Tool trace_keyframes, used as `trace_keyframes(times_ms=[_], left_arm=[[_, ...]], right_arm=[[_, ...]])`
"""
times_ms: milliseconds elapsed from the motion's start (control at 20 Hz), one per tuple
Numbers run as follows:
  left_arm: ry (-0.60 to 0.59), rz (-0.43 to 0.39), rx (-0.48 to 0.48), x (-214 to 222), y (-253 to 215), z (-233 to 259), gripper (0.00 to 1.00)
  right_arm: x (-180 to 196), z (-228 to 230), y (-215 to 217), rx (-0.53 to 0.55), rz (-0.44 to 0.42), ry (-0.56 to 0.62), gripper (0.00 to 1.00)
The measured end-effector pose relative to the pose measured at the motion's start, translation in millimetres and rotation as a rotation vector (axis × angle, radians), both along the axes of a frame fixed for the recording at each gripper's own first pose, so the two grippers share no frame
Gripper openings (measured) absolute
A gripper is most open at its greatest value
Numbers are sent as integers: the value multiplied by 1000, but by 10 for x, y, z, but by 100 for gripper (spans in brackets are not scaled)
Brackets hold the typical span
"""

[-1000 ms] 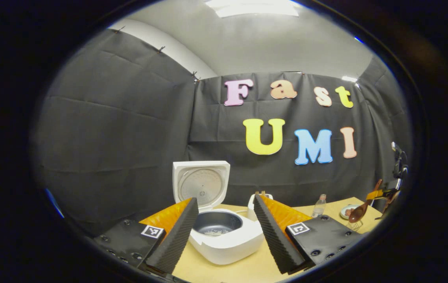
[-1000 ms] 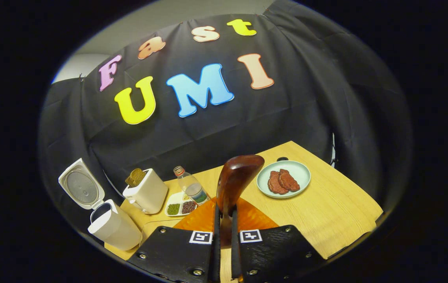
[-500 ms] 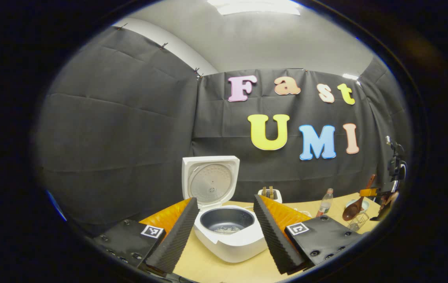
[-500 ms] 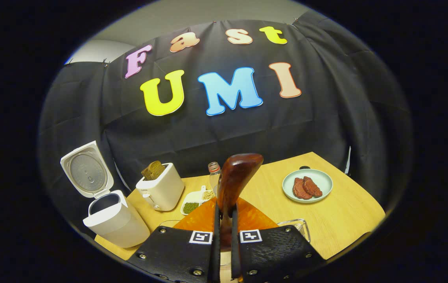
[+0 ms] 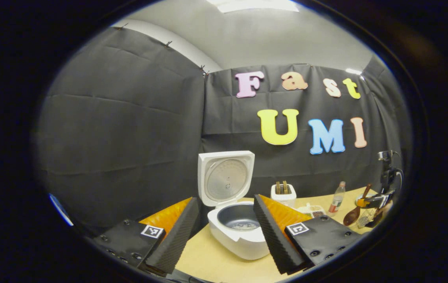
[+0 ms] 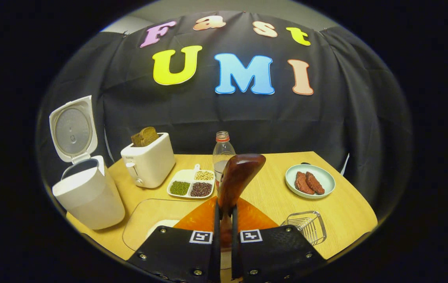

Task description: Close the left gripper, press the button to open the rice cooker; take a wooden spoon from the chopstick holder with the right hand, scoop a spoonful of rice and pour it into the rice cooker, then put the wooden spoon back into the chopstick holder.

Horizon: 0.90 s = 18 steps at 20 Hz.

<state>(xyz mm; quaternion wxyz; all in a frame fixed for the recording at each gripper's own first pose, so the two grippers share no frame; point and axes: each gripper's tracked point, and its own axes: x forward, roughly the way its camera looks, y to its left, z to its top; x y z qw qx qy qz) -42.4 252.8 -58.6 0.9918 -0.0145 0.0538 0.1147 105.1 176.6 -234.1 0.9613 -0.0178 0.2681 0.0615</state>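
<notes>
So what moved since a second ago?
The right gripper, shut on the wooden spoon, has come down toward the table; the wire chopstick holder and a clear tray have come into its view. The left gripper swung left and stayed open. The rice cooker stayed open, with some rice inside.

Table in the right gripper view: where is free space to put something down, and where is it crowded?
Bare table lies between the plate and the wire holder, and in front of the toaster toward the rice cooker. Crowded: the middle, with divided dish, bottle, glass tray and wooden spoon.
</notes>
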Motion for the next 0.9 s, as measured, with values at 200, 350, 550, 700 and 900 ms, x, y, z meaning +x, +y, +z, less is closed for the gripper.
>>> trace_keyframes(times_ms=[200,350,550,700,900], left_arm=[[11,28,23,-73,153,-10,98],[18,37,28,-78,197,-16,96],[14,37,31,-79,188,2,98],[12,32,33,-78,146,15,96],[9,31,29,-97,117,33,99]], right_arm=[[24,-135,113,-121,25,-47,11],[11,-201,277,-175,71,-61,11],[-99,-277,489,-127,109,-23,11],[-184,-310,614,-76,132,7,11],[-268,-343,737,83,107,83,11]])
